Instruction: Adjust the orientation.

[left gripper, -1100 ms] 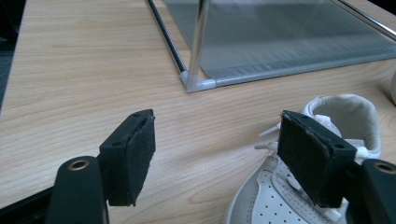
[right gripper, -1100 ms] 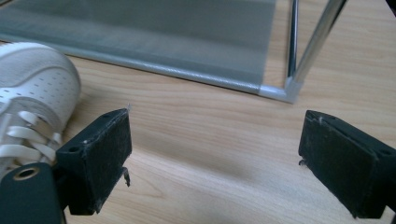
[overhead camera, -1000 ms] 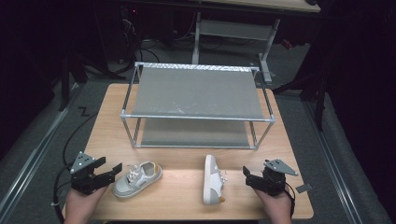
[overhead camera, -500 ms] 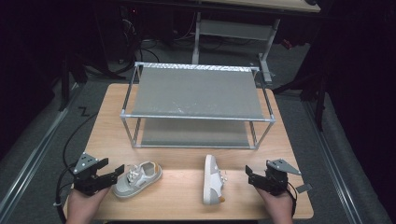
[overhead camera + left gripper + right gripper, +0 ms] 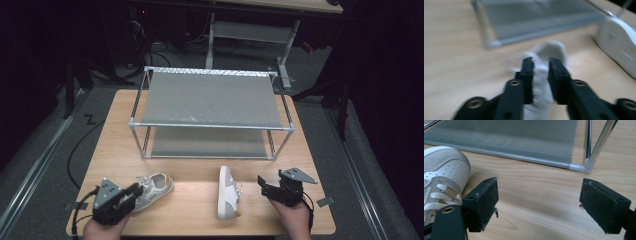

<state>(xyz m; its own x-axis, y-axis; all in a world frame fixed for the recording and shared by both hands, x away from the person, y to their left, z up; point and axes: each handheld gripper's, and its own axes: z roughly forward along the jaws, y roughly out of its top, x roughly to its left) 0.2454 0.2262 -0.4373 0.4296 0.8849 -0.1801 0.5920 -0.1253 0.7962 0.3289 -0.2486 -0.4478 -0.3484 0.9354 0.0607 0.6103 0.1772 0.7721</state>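
Left shoe (image 5: pixel 152 187) | left hand-held gripper (image 5: pixel 134 192) just closed on its heel | right hand-held gripper (image 5: pixel 262 184) wide open, empty

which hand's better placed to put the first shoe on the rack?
Left. The left gripper has just closed its jaws around the heel of the left shoe. The right gripper sits open beside the right shoe, which lies on its side, with only table between its jaws.

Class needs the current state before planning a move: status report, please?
Left gripper has just been closing on the left shoe. Right gripper open beside the right shoe, apart. Rack ahead, path unobstructed.
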